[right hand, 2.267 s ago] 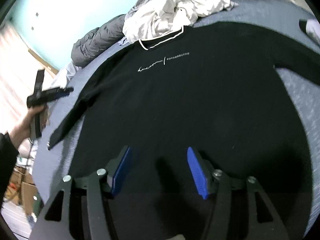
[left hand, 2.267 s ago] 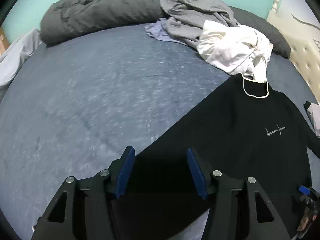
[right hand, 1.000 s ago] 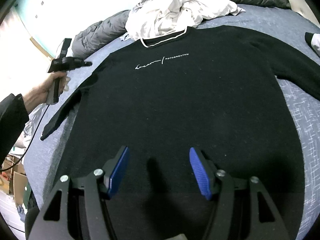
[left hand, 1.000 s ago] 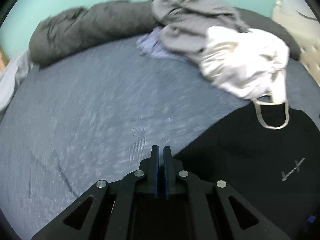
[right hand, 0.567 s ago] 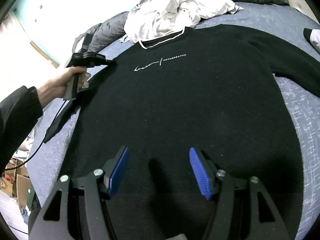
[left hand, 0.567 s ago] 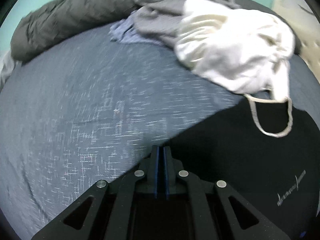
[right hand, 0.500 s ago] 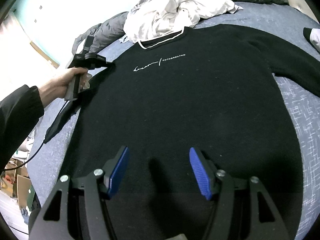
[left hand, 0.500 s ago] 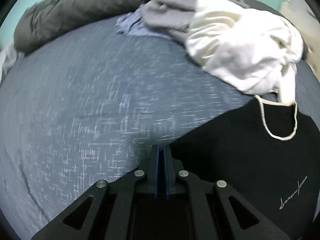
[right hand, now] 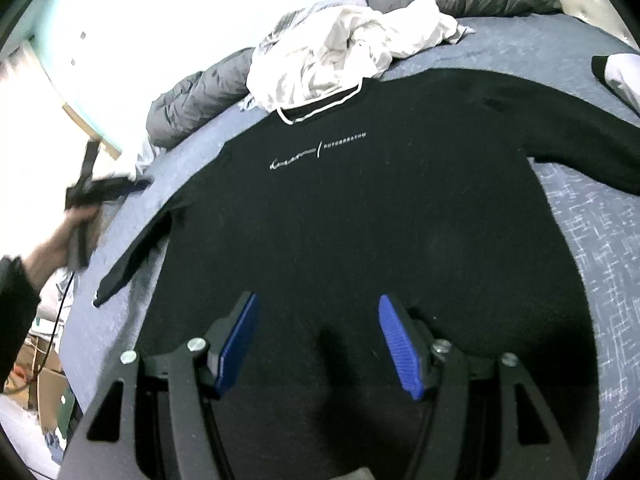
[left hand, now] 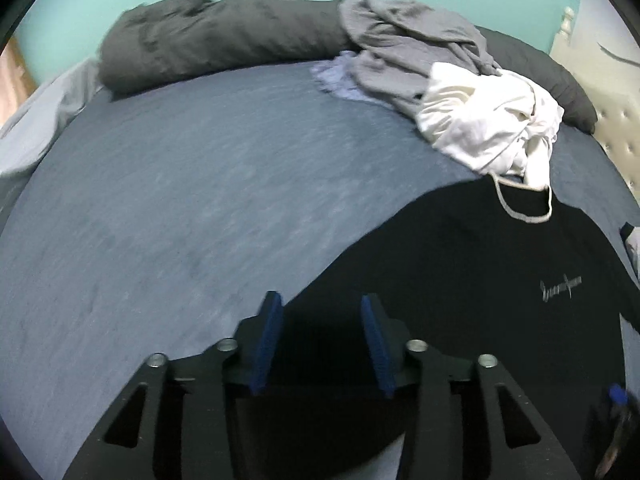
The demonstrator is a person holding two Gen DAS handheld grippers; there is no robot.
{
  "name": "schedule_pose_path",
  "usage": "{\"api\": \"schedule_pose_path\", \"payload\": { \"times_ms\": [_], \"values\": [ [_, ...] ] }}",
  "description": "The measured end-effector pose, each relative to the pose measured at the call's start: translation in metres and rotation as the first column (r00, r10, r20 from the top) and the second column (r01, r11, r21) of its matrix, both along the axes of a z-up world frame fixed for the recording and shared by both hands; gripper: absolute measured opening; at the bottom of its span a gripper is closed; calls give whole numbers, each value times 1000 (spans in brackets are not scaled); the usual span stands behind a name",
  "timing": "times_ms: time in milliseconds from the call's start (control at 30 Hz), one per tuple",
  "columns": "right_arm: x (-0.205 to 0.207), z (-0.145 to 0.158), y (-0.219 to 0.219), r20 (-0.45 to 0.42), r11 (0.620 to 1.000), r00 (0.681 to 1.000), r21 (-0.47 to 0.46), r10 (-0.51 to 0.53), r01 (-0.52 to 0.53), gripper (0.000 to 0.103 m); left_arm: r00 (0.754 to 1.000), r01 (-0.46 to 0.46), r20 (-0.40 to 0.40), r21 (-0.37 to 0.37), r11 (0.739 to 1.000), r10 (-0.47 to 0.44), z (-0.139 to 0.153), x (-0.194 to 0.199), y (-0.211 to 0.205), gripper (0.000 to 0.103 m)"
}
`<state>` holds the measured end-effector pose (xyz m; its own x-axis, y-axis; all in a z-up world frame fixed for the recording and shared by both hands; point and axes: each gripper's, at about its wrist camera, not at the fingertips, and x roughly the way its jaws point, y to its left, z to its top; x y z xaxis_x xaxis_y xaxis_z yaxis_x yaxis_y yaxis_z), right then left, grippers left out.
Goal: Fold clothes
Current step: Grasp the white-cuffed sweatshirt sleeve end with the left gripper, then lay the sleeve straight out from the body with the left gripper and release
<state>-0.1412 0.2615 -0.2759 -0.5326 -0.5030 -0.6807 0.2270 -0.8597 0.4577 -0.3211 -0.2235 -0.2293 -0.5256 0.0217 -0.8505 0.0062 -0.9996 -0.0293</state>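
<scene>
Bed (right hand: pixel 580 216): blue-grey sheet, carries everything; bare stretch to the left of the garment, good room for laying a fold.
Duvet (left hand: pixel 216 36): dark grey, bunched along the far edge against the teal wall; out of the way, best left alone.
Black sweater (right hand: pixel 360 220): task's thing, spread face up on the bed with the collar at the far end, white chest lettering showing, hem nearest the right tongs; both sleeves out to the sides, the left sleeve (right hand: pixel 132 256) angled down off the body.
Unfolded pile (right hand: pixel 332 52): white and grey clothes heaped just beyond the collar, touching or overlapping it; worth keeping clear of when lifting the shoulder.
Right tongs (right hand: pixel 318 336): blue pads well apart, nothing between them, hanging over the lower body of the sweater near the hem.
Left tongs (left hand: pixel 320 344): jaws opening, black cloth beneath and between the pads but not pinched; positioned at the sweater's left edge where cloth meets sheet.
Step in hand, as judged: taking hold of the left side or sleeve for a first fold inward.
Doing it well: pinch one layer only at the shoulder seam or cuff, lift just enough for slack, carry the sleeve straight across the chest, lay flat without a twist.
Risk: dragging the whole body sideways and rumpling it; right tongs could pin the hem as an anchor.
</scene>
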Motion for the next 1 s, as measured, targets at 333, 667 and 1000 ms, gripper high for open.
{"api": "schedule_pose_path", "payload": {
  "times_ms": [333, 667, 1000],
  "values": [
    [10, 3, 1, -20, 999, 999, -22, -43, 42, 64, 969, -241, 65, 46, 970, 237, -14, 110, -135, 62],
    [16, 1, -6, -23, 999, 999, -15, -36, 35, 63, 908, -416, 78, 52, 908, 411, -40, 170, -201, 62],
    [17, 0, -7, -24, 999, 999, -9, -33, 33, 64, 892, -438, 123, 6, 899, 434, -74, 186, -214, 50]
  ]
}}
